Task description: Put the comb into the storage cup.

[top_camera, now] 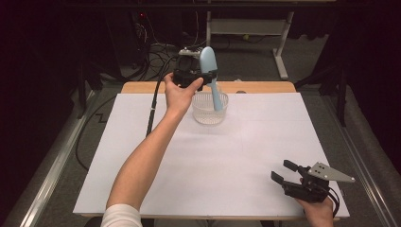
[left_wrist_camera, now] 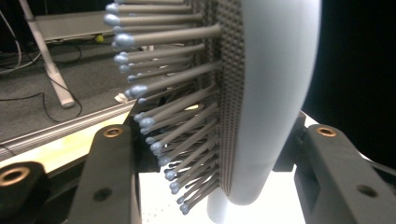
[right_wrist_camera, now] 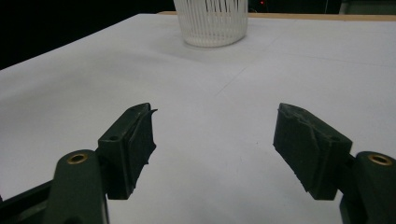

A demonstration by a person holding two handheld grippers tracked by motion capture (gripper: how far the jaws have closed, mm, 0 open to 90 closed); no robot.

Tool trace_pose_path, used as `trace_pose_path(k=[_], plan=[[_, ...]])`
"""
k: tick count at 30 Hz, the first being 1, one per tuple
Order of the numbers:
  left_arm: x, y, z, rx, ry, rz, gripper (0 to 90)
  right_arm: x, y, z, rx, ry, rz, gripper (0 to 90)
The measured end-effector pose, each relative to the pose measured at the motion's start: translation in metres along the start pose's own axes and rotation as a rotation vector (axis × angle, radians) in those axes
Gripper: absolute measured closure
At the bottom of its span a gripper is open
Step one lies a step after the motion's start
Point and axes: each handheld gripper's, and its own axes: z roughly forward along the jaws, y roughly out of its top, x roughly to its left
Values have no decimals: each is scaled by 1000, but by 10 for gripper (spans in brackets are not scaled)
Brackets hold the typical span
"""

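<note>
Your left tool [top_camera: 201, 75], raised over the far middle of the white-covered table [top_camera: 142, 161], is clamped on the pale blue plastic hairbrush [top_camera: 208, 64] just below its head; in the left gripper view its grey bristles [left_wrist_camera: 177, 93] point left between the jaws. Its handle slants down into the clear ribbed plastic cup [top_camera: 210, 108], which stands on the table near the far edge. Well apart, at the near right corner, your right tool [top_camera: 283, 172] rests low over the table with its jaws spread wide and nothing between them.
</note>
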Motion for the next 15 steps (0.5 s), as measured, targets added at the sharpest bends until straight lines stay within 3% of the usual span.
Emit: trace_pose_path(k=[4,15], plan=[[3,0,4,-18,18,-8,500,0,0,0,2,2,-2,291],[11,-4,16,2,49,-32,500,0,0,0,-2,4,0,291]])
